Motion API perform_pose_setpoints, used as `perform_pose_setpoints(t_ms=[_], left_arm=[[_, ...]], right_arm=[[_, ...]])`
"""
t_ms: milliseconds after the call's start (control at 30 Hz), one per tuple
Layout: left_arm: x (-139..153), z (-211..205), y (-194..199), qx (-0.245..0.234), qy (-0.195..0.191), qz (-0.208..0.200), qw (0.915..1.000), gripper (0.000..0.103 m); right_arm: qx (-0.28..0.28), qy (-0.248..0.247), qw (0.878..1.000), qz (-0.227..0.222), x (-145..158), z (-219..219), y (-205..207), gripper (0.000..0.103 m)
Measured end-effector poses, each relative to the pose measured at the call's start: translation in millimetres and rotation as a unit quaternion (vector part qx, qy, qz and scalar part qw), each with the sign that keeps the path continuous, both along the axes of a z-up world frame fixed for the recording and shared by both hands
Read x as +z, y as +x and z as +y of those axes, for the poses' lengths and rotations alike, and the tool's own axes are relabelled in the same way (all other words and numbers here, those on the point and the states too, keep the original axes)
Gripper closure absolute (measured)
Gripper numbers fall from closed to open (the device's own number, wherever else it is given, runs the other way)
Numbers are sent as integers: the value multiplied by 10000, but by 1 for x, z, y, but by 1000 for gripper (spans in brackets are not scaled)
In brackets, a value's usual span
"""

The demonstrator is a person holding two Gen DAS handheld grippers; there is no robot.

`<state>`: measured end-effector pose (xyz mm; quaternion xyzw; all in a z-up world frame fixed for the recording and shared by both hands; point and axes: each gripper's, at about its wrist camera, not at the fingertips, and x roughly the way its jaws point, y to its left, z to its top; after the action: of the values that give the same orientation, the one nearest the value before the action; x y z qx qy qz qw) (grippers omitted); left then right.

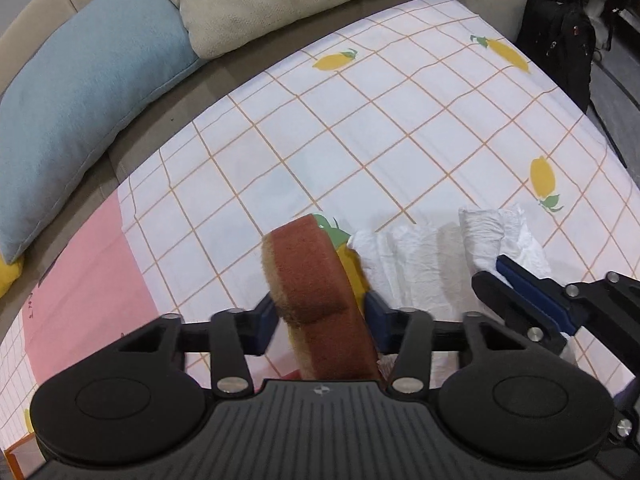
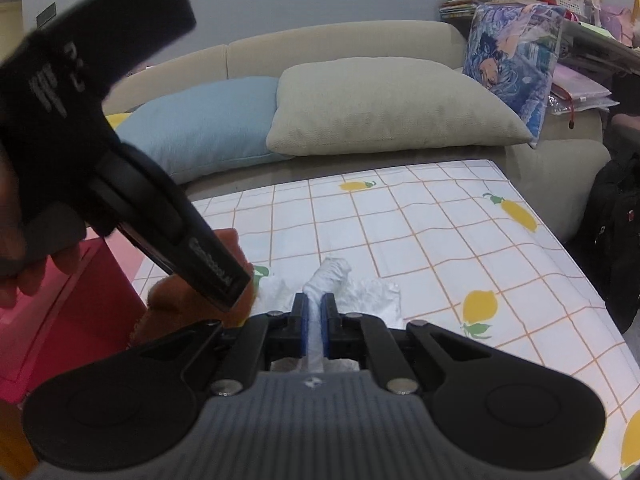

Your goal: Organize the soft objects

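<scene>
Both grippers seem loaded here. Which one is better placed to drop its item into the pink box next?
Left, probably. The left gripper grips the brown sponge and sits next to the pink box. The right gripper pinches the white tissue, farther from the box, with the left gripper in between.

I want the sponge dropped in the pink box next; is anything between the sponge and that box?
Nothing visible: the left gripper holds the sponge, and only bare cloth lies toward the pink box.

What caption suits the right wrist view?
Right hand-held gripper pinches white cloth over lemon-print sheet.
</scene>
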<state>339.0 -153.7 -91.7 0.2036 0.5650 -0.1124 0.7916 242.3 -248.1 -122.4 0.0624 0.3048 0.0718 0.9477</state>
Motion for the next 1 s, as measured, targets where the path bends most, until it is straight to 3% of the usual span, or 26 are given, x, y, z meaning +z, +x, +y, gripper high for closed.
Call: perform_pose_setpoints(t_ms=[133, 267, 600, 800, 1000], left_arm=[[6, 4, -7, 106, -216, -214, 9995, 61], [38, 9, -26, 70, -815, -670, 9944, 62], [140, 39, -101, 68, -2012, -1590, 9665, 62], [169, 68, -154, 255, -2459, -1756, 9529, 62], [166, 97, -199, 539, -2883, -1600, 9425, 62]], right_arm=[[58, 72, 9999, -42, 0, -3, -3, 99], [39, 251, 9994, -247, 13, -12, -10, 99], [134, 649, 9910, -1159, 97, -23, -51, 100], [340, 959, 9854, -1363, 151, -27, -85, 99], [616, 1116, 9793, -1570, 198, -28, -129, 99]])
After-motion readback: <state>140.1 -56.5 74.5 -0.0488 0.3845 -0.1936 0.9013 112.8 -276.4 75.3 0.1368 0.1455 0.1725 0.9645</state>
